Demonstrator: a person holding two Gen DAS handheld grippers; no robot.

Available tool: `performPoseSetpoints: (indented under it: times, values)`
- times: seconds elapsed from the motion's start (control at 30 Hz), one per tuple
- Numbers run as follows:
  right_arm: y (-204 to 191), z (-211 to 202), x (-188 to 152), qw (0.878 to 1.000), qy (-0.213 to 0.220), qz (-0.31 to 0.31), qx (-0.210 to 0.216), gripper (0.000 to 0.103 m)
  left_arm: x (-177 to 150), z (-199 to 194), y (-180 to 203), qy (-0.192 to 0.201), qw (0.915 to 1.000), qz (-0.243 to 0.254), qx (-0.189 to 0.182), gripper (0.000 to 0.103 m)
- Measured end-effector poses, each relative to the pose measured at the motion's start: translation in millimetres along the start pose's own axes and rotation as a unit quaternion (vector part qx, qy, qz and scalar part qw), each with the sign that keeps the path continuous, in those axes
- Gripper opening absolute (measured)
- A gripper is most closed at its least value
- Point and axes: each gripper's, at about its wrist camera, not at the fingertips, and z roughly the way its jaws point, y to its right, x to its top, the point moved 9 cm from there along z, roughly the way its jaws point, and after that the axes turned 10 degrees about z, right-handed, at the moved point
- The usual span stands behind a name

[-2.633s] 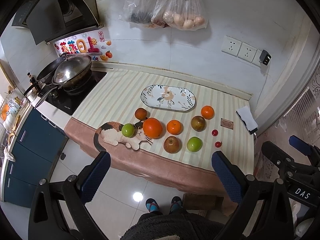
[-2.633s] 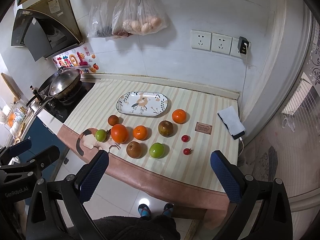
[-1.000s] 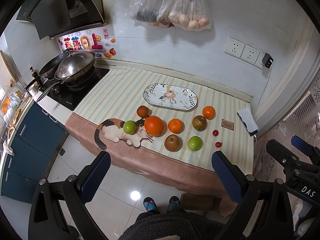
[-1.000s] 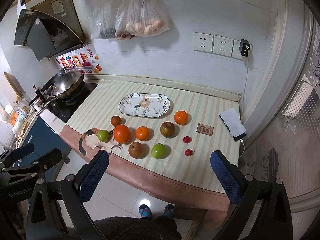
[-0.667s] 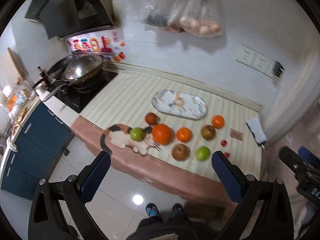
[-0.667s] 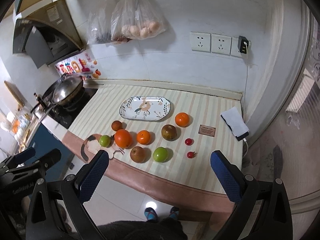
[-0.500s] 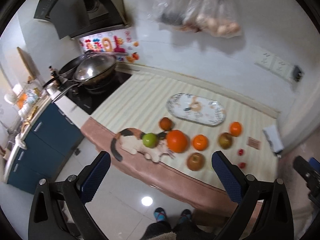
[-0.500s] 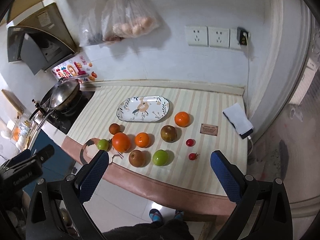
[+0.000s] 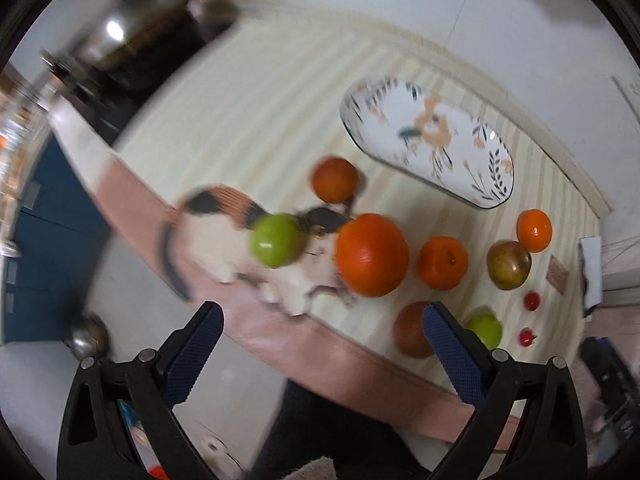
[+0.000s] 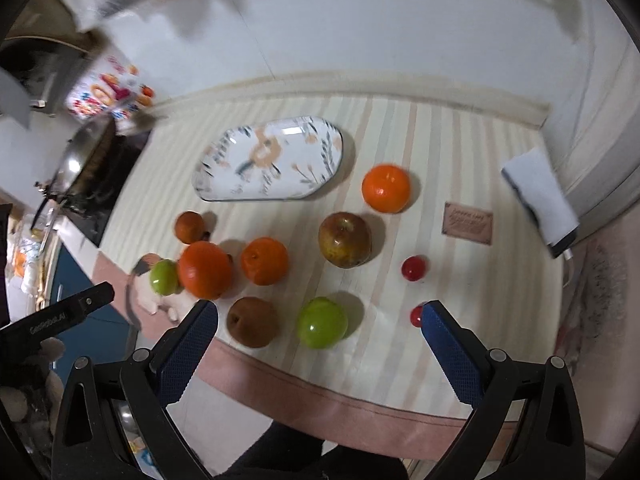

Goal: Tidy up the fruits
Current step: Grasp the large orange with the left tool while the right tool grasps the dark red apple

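Several fruits lie on a striped counter below an empty oval flower-patterned plate. In the left wrist view I see a green apple, a big orange, a smaller orange and a brown pear. My left gripper is open, hovering short of the counter's front edge. In the right wrist view a second green apple, a brown pear and two cherry tomatoes lie close ahead. My right gripper is open and holds nothing, just above that apple.
A wok sits on the stove at the far left. A white cloth and a small brown card lie at the right. The counter's front edge drops to the floor, with blue cabinets at left.
Both grippers have dropped and moved in towards the counter, so the fruits now loom much larger. Both views are motion-blurred. Neither gripper has taken hold of anything.
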Motion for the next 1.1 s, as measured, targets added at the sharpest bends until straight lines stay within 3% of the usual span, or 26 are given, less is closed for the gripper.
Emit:
performPoseSetpoints:
  times: [0.23, 0.33, 0.43, 0.57, 0.83, 0.93, 1.1]
  values:
    - [8.6, 71.8, 16.9, 0.997, -0.046, 0.054, -0.039, 0.103, 26.9, 91.0, 14.5, -0.094, 0.9933, 0.005, -0.068, 0.101]
    - [12.0, 91.6, 20.4, 0.994, -0.058, 0.074, -0.05, 0.103, 31.5, 114.3, 26.5, -0.118, 0.9886, 0.01, -0.093, 0.094]
    - [15.8, 102.1, 23.5, 0.992, -0.066, 0.091, -0.058, 0.102, 33.5, 126.7, 39.9, -0.124, 0.9861, 0.016, -0.11, 0.076]
    - [20.4, 119.9, 31.5, 0.99, -0.079, 0.098, -0.069, 0.1, 46.2, 127.2, 49.4, -0.086, 0.9918, 0.037, -0.087, 0.076]
    - [24.2, 162.2, 32.8, 0.983, -0.134, 0.113, -0.053, 0.091, 41.9, 136.9, 72.1, -0.102, 0.9869, 0.109, -0.062, 0.078]
    - [20.7, 172.5, 28.2, 0.981, -0.15, 0.111, -0.048, 0.088, 42.3, 151.3, 75.9, -0.116, 0.9873, 0.095, -0.051, 0.079]
    - [18.9, 184.4, 23.2, 0.98, -0.164, 0.102, -0.051, 0.087, 40.5, 184.3, 88.2, -0.15, 0.9838, 0.07, -0.07, 0.078]
